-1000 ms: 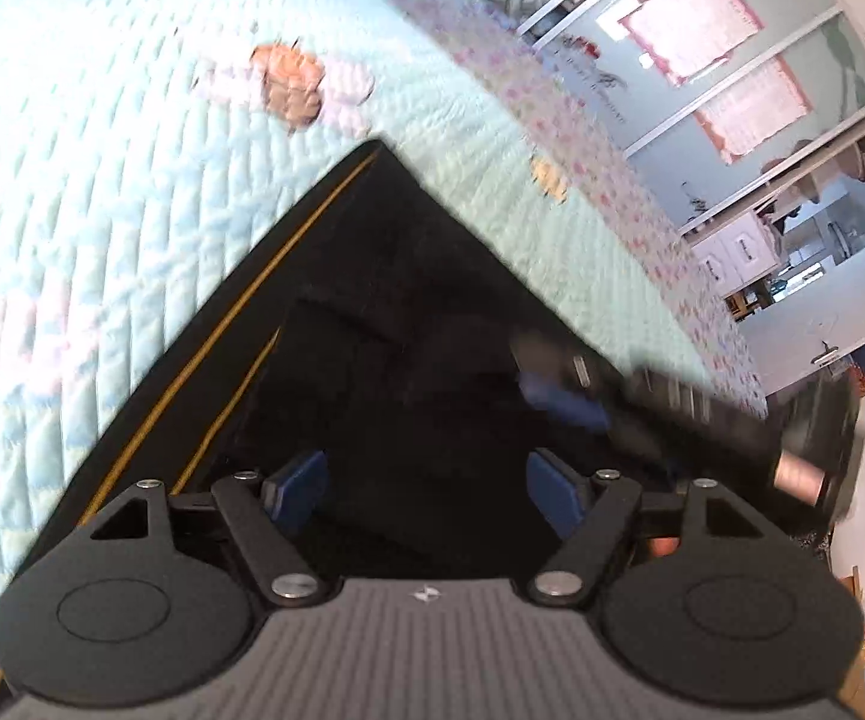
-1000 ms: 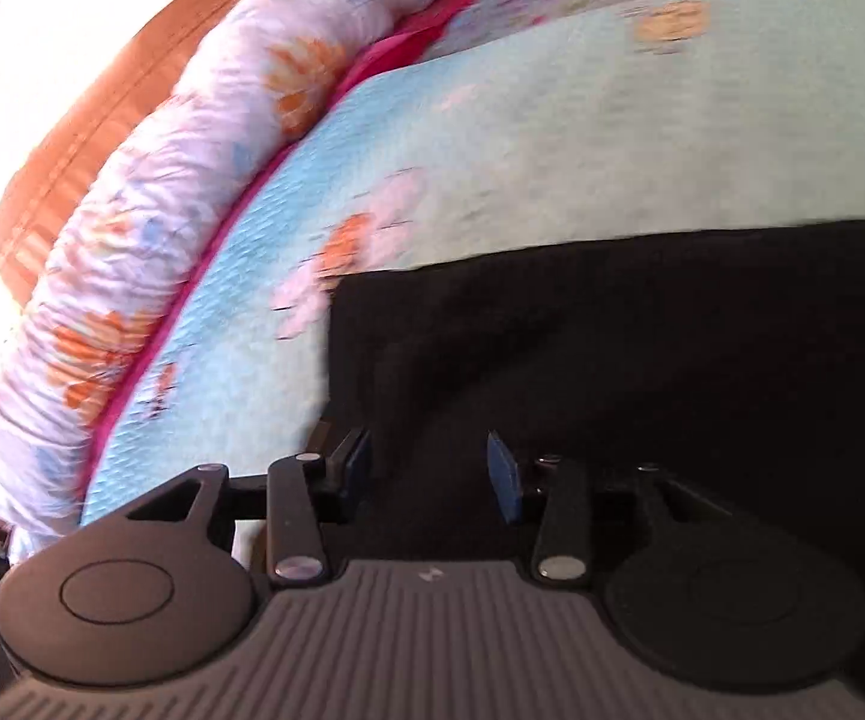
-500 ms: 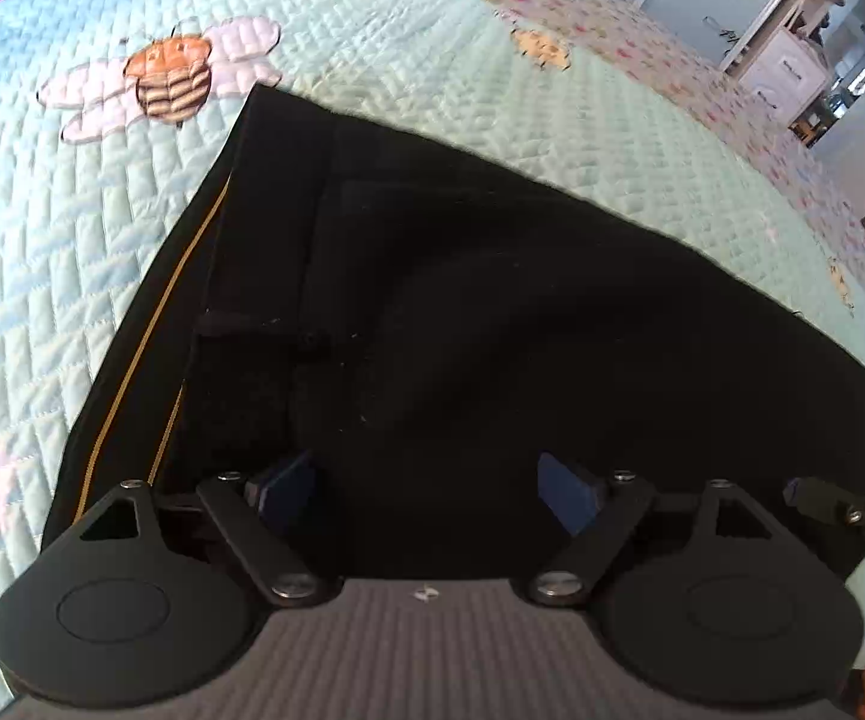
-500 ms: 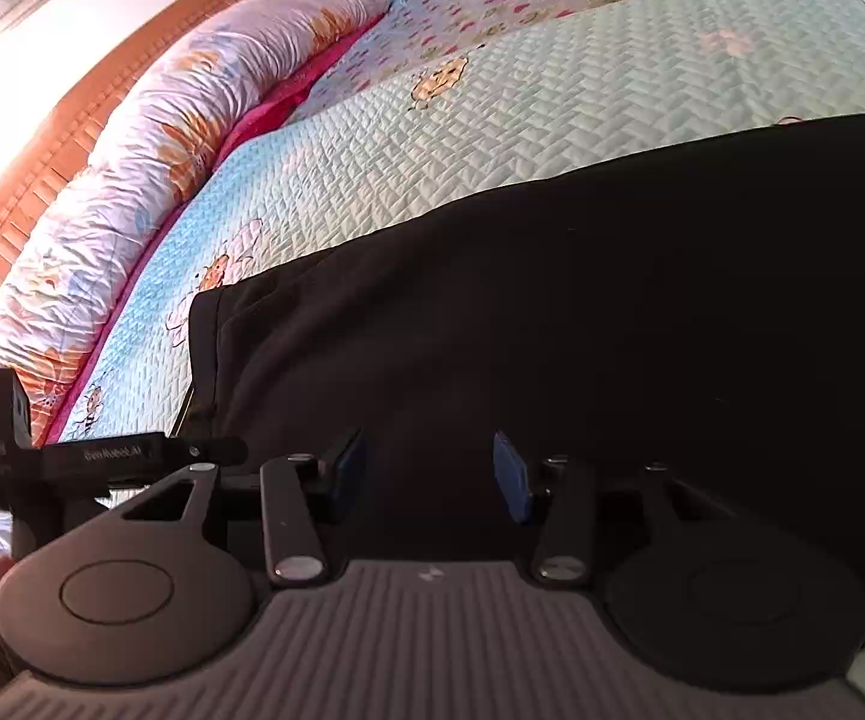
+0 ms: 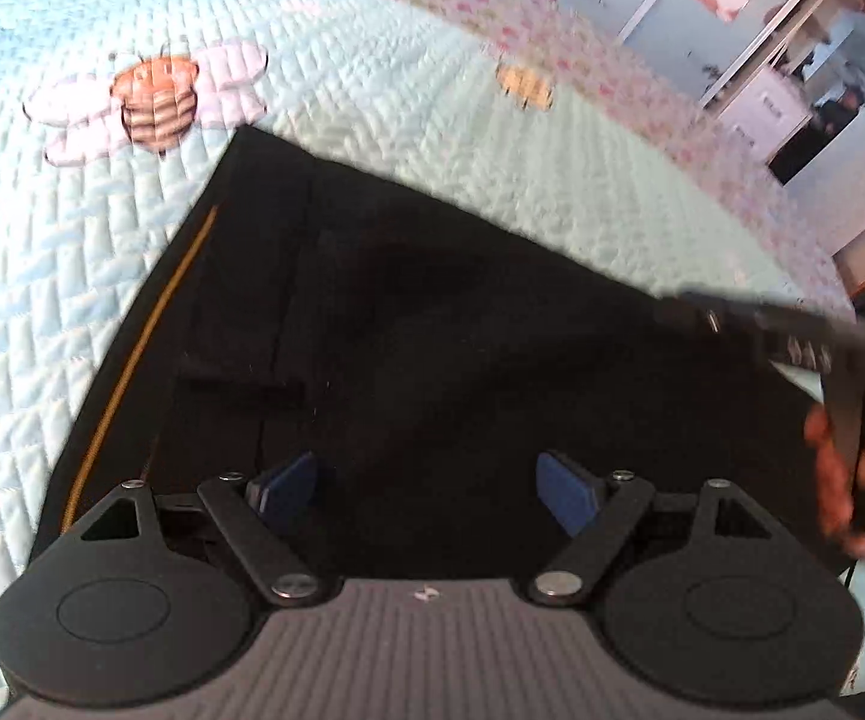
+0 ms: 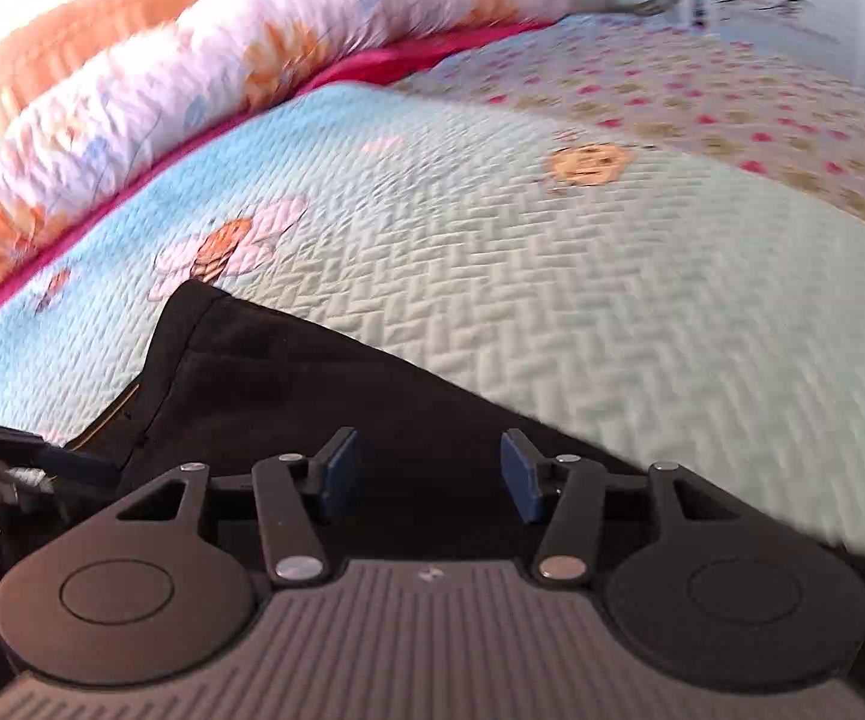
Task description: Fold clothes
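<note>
1. Black garment [image 5: 432, 330], spread flat on the pale quilted bedspread [image 5: 372, 108], filling the lower middle of both wrist views.
2. Seen only from the left wrist: an orange stitched line [image 5: 132, 360] down the garment's left edge, a bee patch [image 5: 156, 102] just beyond its far corner, white cupboards and a doorway at far right, plus a blurred hand [image 5: 858, 480] gripping the other tool's handle over the garment's right side.
3. Seen only from the right wrist: a long flowered bolster [image 6: 192, 60] along the orange headboard at upper left, a pink strip under it, a smiling yellow patch [image 6: 585, 162] further right, and part of the other tool at the far left edge.
4. Left gripper [image 5: 429, 486]: spread wide, having opened a little further moments ago; blue pads [image 5: 285, 483] poised above dark cloth, nothing pinched between them.
5. Right gripper [image 6: 429, 477]: released, jaws just been opening, pads [image 6: 519, 474] apart over the garment's near part, no fabric clamped; whether the tips brush the cloth, cannot tell.
</note>
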### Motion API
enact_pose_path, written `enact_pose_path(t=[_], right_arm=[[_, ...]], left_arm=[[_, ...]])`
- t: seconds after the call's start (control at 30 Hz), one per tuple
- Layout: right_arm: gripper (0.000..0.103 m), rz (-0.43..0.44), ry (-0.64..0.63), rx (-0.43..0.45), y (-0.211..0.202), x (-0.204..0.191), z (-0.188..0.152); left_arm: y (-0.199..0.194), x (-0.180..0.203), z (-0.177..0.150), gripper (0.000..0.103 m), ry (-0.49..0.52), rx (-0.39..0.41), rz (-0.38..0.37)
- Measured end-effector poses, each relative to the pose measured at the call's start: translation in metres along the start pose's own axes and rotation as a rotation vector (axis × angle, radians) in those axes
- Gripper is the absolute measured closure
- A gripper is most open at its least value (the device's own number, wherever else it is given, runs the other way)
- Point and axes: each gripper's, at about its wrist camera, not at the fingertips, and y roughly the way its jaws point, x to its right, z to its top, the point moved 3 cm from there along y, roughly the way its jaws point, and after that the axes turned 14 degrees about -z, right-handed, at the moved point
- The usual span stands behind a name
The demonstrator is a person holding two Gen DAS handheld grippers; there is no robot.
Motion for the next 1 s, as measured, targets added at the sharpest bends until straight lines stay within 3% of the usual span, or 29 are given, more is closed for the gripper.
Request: enact_pose_path(t=[0.13,0.23,0.33,0.4,0.63,0.73,0.9,1.0], right_arm=[[0.046,-0.038,-0.16,-0.045,0.031,-0.011,0.016],[0.046,-0.061,-0.174,-0.058,0.033,-0.007,0.011],[0.045,0.02,-0.019,-0.017,0.013,0.002,0.0],[0.045,0.114,0.064,-0.019,-0.004,0.001,-0.02],[0.045,0.308,0.276,-0.077,-0.038,-0.024,-0.091],[0.045,0.359,0.356,-0.106,-0.044,-0.032,-0.112],[0.045,0.364,0.422,-0.129,-0.047,-0.029,-0.122],[0.045,0.355,0.418,-0.133,-0.05,-0.03,-0.124]], left_arm=[[-0.003,-0.006,-0.005,0.019,-0.006,0.017,-0.007],[-0.026,-0.003,0.0,0.02,0.018,0.082,0.015],[-0.058,-0.01,0.019,0.019,0.068,0.21,0.062],[-0.071,-0.021,0.037,0.018,0.084,0.251,0.084],[-0.044,-0.066,0.099,0.019,0.068,0.201,0.041],[-0.028,-0.076,0.109,0.018,0.055,0.163,-0.026],[0.0,-0.09,0.117,0.018,0.036,0.126,-0.019],[0.011,-0.099,0.122,0.018,-0.003,0.113,-0.076]])
